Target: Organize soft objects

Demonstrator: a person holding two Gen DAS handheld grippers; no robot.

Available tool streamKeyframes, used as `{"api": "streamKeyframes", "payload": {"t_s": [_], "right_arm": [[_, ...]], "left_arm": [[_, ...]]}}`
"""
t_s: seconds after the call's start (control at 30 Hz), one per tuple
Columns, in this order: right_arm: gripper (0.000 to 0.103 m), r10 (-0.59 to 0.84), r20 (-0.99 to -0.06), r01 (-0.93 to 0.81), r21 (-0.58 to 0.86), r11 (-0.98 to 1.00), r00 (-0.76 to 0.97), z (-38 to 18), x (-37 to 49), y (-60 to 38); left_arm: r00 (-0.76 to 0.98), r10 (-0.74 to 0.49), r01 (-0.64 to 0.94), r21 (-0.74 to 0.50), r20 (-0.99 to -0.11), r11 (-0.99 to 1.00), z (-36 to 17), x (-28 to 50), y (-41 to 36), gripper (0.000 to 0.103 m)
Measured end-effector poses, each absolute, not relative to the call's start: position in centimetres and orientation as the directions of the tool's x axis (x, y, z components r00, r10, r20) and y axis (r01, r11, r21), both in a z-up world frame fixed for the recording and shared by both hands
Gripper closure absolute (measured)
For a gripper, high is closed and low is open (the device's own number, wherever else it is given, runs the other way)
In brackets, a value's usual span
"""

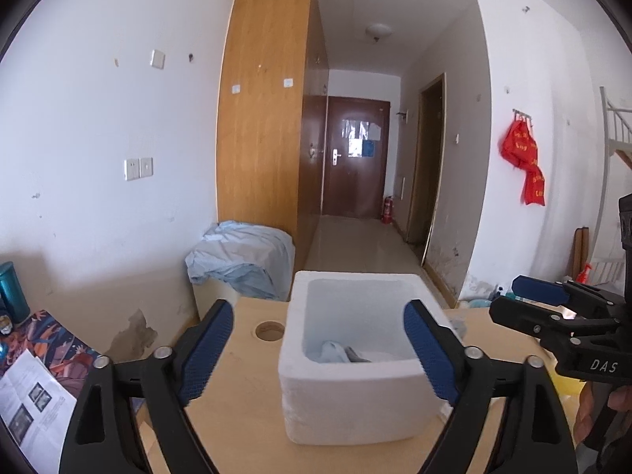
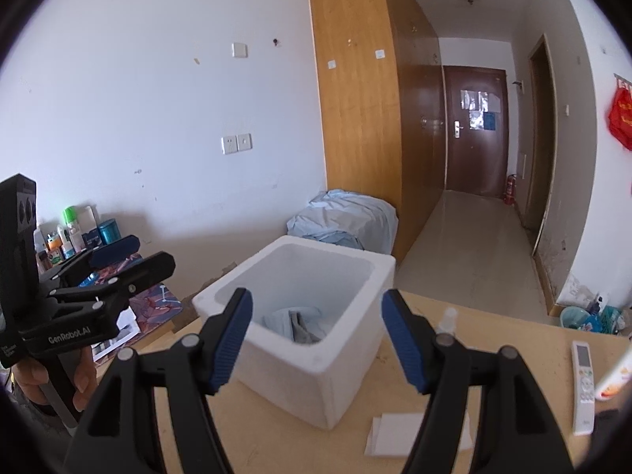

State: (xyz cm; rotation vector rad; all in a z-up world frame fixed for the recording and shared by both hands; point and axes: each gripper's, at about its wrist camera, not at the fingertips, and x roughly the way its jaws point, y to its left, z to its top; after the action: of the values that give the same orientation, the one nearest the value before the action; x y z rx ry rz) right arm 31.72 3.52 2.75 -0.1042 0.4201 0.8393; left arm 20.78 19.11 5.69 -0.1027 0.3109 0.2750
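A white foam box stands on a pale wooden table, with a round cable hole in the tabletop just beside its left wall. Behind the table a heap of light blue sheeting covers something against the wall, and a corridor leads to a dark door. Folded soft cloths, pale blue and grey, lie at the bottom of the box.

The left gripper hangs in front of the box with its blue-padded fingers spread wide, wider than the box's near wall, holding nothing. The right gripper is likewise open and empty, its fingers framing the box's near corner; the cloths sit beyond and below them, untouched.

Only the right wrist view shows a white remote control and a sheet of white paper on the table to the right of the box, plus bottles on a low surface by the wall. The left wrist view alone shows a printed leaflet.
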Motion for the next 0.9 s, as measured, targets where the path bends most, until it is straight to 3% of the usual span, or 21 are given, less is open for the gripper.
{"api": "streamKeyframes", "payload": {"t_s": [0.17, 0.23, 0.5, 0.9], "right_arm": [[0.026, 0.71, -0.354, -0.738, 0.076, 0.67, 0.608, 3.6, 28.2, 0.9], [0.02, 0.718, -0.325, -0.738, 0.08, 0.67, 0.616, 3.9, 26.6, -0.3], [0.006, 0.719, -0.26, -0.728, 0.076, 0.681, 0.645, 4.6, 23.0, -3.3], [0.005, 0.711, -0.165, -0.709, 0.081, 0.7, 0.683, 4.0, 18.0, -6.8]], "left_arm": [[0.932, 0.23, -0.256, -0.059, -0.28, 0.965, 6.5, 18.0, 16.6, 0.006], [0.938, 0.228, -0.249, -0.051, -0.261, 0.967, 6.7, 16.8, 15.4, 0.002], [0.955, 0.208, -0.226, -0.067, -0.213, 0.972, 7.3, 12.3, 12.7, 0.0], [0.97, 0.201, -0.213, -0.084, -0.139, 0.973, 7.4, 7.0, 9.7, 0.0]]}}
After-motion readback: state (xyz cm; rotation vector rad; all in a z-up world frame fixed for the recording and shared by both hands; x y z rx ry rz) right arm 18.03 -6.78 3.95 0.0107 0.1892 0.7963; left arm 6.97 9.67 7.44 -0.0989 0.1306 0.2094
